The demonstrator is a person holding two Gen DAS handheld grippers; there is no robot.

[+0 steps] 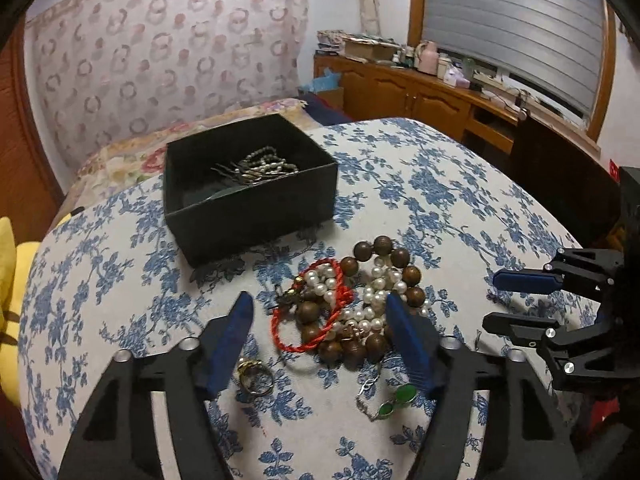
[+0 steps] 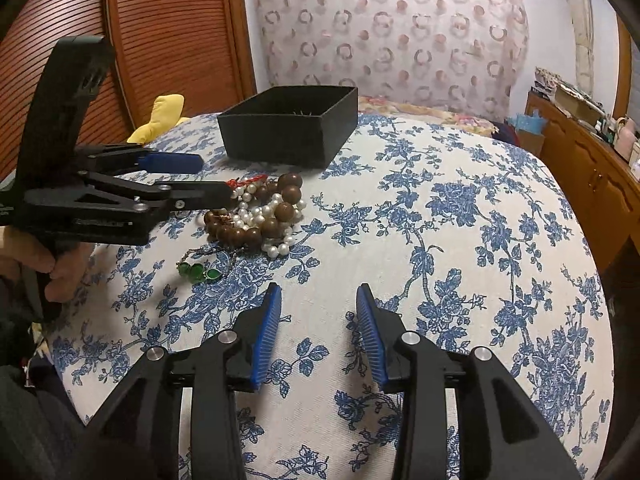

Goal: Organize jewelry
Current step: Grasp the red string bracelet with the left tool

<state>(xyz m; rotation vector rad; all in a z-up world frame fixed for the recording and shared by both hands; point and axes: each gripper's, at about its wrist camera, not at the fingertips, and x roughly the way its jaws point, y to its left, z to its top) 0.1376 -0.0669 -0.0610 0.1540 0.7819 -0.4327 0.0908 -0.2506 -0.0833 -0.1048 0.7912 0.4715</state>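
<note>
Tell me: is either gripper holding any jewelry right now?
No. The left gripper is open over the jewelry pile, gripping nothing; the right gripper is open and empty.

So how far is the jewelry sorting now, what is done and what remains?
Partly done. The black box already holds some pieces, a pearl strand and a metal hair comb. Nothing is in hand: the left tongs are open around the pile of wooden beads, pearls and red cord; the right tongs are open and empty. The ring and green pendant also remain on the cloth.
</note>
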